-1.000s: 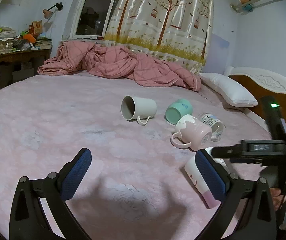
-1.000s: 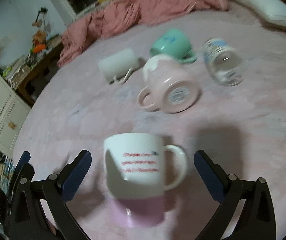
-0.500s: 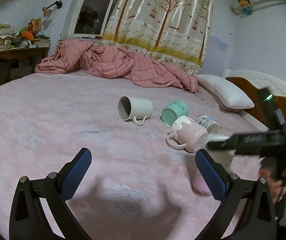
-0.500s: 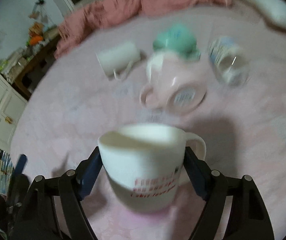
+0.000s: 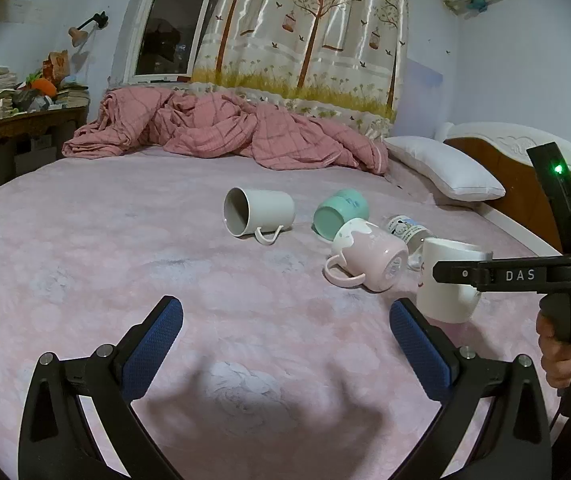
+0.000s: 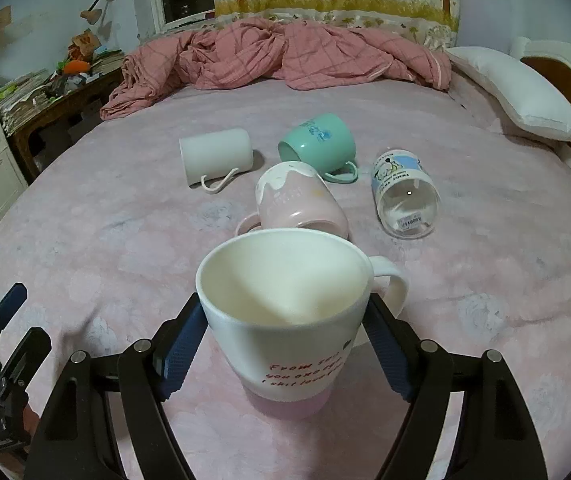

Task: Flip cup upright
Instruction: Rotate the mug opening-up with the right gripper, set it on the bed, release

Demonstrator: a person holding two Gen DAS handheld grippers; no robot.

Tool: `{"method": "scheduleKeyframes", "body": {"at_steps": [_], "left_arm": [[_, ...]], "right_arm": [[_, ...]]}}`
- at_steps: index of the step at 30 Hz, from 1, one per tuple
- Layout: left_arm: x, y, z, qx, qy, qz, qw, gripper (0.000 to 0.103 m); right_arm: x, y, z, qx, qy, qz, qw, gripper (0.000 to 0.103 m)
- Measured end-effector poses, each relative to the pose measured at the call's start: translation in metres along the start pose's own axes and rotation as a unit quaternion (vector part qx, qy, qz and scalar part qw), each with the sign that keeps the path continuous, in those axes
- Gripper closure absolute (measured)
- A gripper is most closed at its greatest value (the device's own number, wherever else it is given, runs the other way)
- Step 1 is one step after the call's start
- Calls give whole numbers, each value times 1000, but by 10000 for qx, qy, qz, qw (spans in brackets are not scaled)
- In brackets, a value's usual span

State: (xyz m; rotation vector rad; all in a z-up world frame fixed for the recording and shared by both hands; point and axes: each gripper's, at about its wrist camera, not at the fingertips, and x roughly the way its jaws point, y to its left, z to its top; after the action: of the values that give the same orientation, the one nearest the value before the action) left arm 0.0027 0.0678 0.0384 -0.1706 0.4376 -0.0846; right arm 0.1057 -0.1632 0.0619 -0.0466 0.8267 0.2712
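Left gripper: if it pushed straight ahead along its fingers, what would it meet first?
The left gripper, open and empty, points across bare bedspread. Probably nothing is met nearby; the white mug lying on its side sits roughly on that line further off, though depth is hard to judge.

Four mugs: white-and-pink (image 6: 285, 320), pink (image 6: 299, 204), green (image 6: 317, 140), white (image 6: 215, 156). One glass jar (image 6: 403, 194), one pillow (image 6: 517, 96), one blanket (image 6: 285, 52).
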Motion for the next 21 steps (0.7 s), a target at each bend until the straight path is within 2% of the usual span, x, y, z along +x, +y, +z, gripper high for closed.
{"method": "scheduleKeyframes", "body": {"at_steps": [5,10,13,14,17,20,21], "left_arm": [[0,-1,-1,10,0,-9,10000,0],[1,-1,-2,2,21,-43,10000,0],[2,-4,-3,29,37,-77,10000,0],[2,-4,-4,35,44,-90,9999,0],[6,-5,-5,17,120,-131,9998,0],[6,-8,-7,32,132,-182,9997,0],[5,-9,-9,59,118,-213,9997,0]], "right_arm": [[0,-1,-7,-4,-109,19,9999,23],[15,1,-18,-47,9,39,10000,23],[8,3,-23,-155,-207,61,9996,19],[4,3,-25,-190,-296,66,9994,13],[-11,2,-35,-293,-609,13,9977,11],[-30,-6,-51,-91,-862,-132,9962,9],[-38,-9,-57,-19,-974,-90,9952,6]]}}
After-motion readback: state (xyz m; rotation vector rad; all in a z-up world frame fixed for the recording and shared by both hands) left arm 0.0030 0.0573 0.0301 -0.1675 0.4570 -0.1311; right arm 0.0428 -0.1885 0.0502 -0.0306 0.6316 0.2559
